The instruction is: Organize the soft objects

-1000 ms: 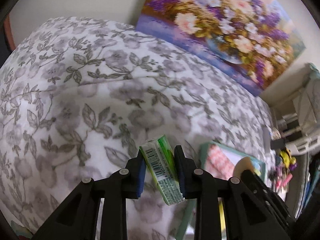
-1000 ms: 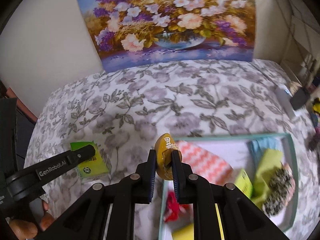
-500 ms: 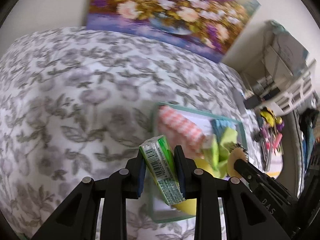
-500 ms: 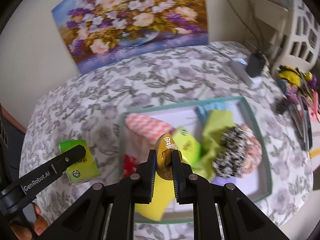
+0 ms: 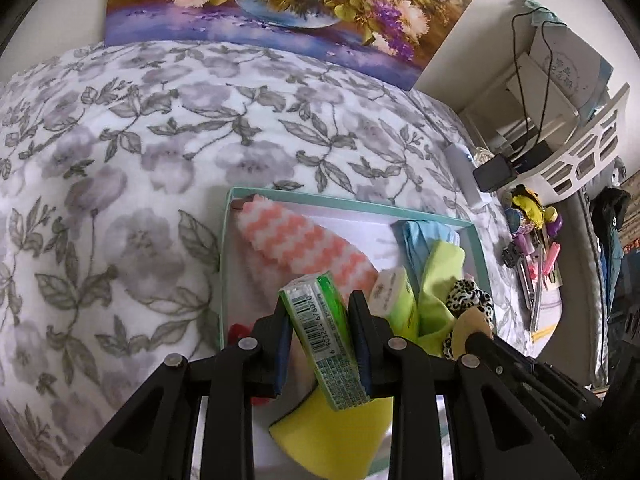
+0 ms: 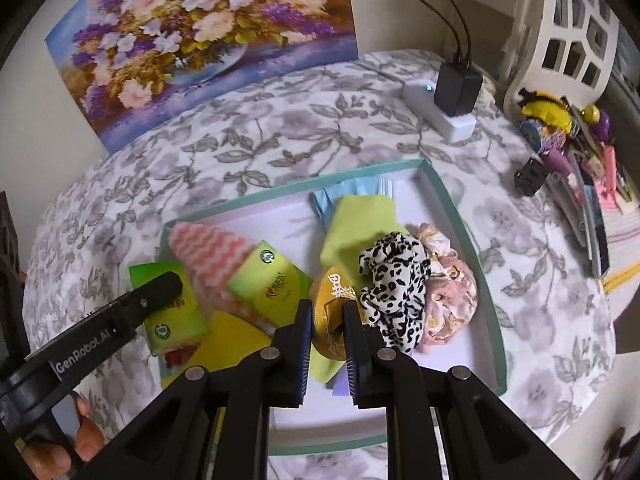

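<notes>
My left gripper is shut on a green tissue pack and holds it over the near left part of the teal-rimmed tray. The pack also shows in the right wrist view. My right gripper is shut on a round gold foil packet above the tray's middle. In the tray lie a pink-and-white zigzag cloth, a second green tissue pack, a yellow-green cloth, a leopard-print scrunchie, a pink scrunchie, a yellow sponge and a blue cloth.
The tray sits on a floral-covered table. A flower painting leans on the back wall. A white power strip with a black adapter lies at the back right. Pens and small items crowd the right edge beside a white rack.
Both grippers have moved to the right and over the tray with their loads. The left one came from above bare cloth to the tray's near left part.
</notes>
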A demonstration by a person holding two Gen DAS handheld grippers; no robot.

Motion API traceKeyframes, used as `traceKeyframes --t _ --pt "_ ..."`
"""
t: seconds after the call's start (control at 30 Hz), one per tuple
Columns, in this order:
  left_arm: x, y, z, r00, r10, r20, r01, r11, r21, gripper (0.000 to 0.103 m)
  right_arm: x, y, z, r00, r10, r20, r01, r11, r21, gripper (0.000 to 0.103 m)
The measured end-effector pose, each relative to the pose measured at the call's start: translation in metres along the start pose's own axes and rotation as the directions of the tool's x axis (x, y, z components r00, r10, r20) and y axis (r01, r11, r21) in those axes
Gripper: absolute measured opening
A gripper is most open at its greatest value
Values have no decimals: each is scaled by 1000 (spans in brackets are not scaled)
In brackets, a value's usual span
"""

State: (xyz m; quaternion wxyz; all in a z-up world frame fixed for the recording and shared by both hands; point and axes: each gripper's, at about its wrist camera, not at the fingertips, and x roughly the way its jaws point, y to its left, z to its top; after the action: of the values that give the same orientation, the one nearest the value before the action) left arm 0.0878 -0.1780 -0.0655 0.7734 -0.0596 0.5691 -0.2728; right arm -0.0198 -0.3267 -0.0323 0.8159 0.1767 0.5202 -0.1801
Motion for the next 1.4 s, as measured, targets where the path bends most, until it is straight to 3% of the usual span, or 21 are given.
traceKeyframes --t 0.2,0.27,0.5,0.6,0.7,0.83,0.93,1.1,1.27,1.4 --pt "8 9 2 999 15 -35 -16 999 -35 33 8 6 2 1000 2 -12 -2 1000 -27 18" --pt "8 10 1 998 39 -48 -41 999 -29 48 10 8 2 1000 9 -20 -9 999 -31 20" --pt "-2 11 0 996 73 -49 -74 997 -19 53 10 13 0 1000 15 -25 -16 999 -43 23" --pt "-8 13 0 995 85 -43 -87 996 -26 63 9 12 -1 999 27 -30 -28 999 -38 26" --pt "-18 16 -1 993 117 -25 -118 993 -28 64 10 11 -2 998 44 -37 -45 999 -27 30" --pt "-23 23 -4 988 151 -22 -152 988 -41 67 9 12 -4 999 37 -38 -38 999 -27 48" --pt "-24 29 -9 984 175 -32 -176 983 -54 80 9 12 -7 999 35 -39 -36 999 -25 52" --pt "-28 38 -21 966 259 -22 -260 964 -46 90 13 15 -13 998 25 -56 -27 999 -35 60" --pt "-36 47 -31 926 378 5 -378 926 -16 91 17 21 -26 997 5 -75 -9 998 -60 63" --pt "-41 54 -40 923 385 -7 -385 923 -23 91 16 18 -37 997 -12 -79 8 999 -52 67"
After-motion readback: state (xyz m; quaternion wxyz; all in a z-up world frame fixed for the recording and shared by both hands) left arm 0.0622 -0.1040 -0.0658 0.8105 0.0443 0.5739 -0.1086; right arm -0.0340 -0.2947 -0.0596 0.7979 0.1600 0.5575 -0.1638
